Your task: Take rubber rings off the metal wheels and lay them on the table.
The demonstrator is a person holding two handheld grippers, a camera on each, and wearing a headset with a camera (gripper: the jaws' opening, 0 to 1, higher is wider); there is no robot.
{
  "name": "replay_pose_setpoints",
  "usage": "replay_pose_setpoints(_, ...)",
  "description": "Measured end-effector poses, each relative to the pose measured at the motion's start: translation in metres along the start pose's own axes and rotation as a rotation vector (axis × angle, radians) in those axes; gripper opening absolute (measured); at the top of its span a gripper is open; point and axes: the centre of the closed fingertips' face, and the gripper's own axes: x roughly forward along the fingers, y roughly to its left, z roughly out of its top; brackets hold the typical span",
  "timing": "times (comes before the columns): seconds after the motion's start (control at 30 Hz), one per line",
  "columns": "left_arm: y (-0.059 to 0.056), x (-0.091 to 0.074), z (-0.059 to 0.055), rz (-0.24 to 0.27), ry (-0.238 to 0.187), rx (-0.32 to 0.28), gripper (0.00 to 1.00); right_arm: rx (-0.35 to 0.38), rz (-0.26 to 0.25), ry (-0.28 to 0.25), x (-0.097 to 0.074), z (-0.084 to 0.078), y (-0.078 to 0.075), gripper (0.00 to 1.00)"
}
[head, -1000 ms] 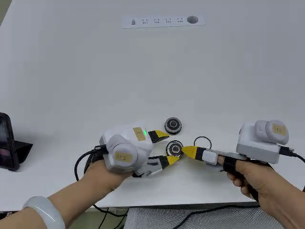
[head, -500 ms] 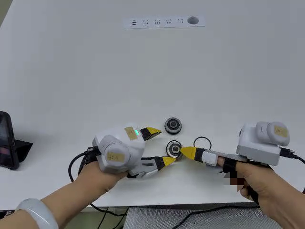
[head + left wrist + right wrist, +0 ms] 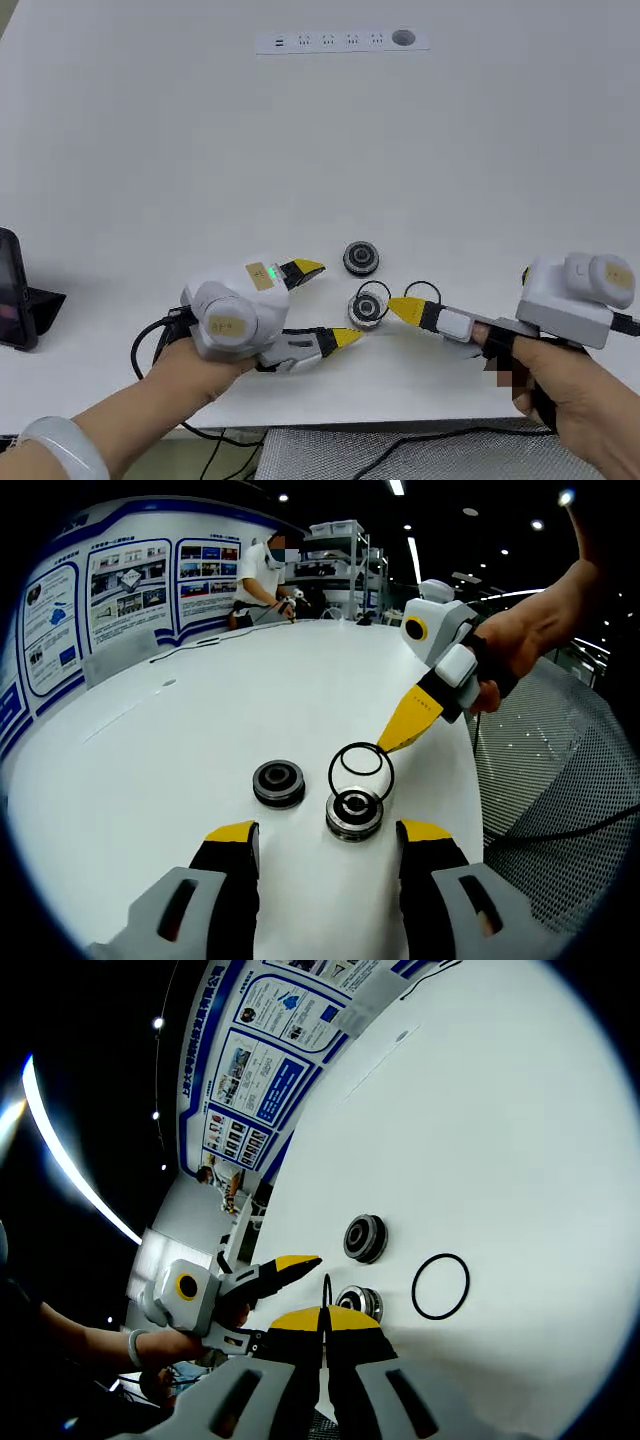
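On the tabletop (image 3: pixel 150 150), the spread left gripper (image 3: pixel 336 301) needed to clamp the metal wheel (image 3: pixel 367 308) at six o'clock of the other wheel (image 3: pixel 361 258); the right gripper (image 3: pixel 395 306) was pinched together.

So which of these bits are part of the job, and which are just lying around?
Part of the job:
near wheel, far wheel, loose rubber ring on the table, thin black ring pinched in the right tool, open left tool.

Just lying about:
power strip, dark device on a stand.
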Motion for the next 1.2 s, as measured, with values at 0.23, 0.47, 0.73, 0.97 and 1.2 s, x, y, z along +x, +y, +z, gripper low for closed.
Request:
replay_pose_setpoints(0.23, 0.003, -0.003, -0.001, 0.01, -0.01, -0.011, 0.6, 0.012, -0.026, -0.028, -0.011, 0.008, -0.007, 0.02)
replay_pose_setpoints(0.47, 0.006, -0.006, -0.001, 0.024, -0.022, -0.027, 0.65, 0.031, -0.069, -0.06, -0.021, 0.015, -0.023, 0.02)
replay_pose_setpoints(0.73, 0.009, -0.008, 0.0, 0.038, -0.029, -0.038, 0.68, 0.058, -0.121, -0.068, -0.027, 0.015, -0.043, 0.02)
replay_pose_setpoints(0.97, 0.011, -0.007, 0.0, 0.041, -0.029, -0.039, 0.69, 0.036, -0.17, -0.069, -0.028, 0.015, -0.053, 0.02)
replay_pose_setpoints(1.2, 0.012, -0.007, -0.001, 0.042, -0.021, -0.039, 0.68, -0.126, -0.249, -0.016, -0.027, 0.013, -0.06, 0.02)
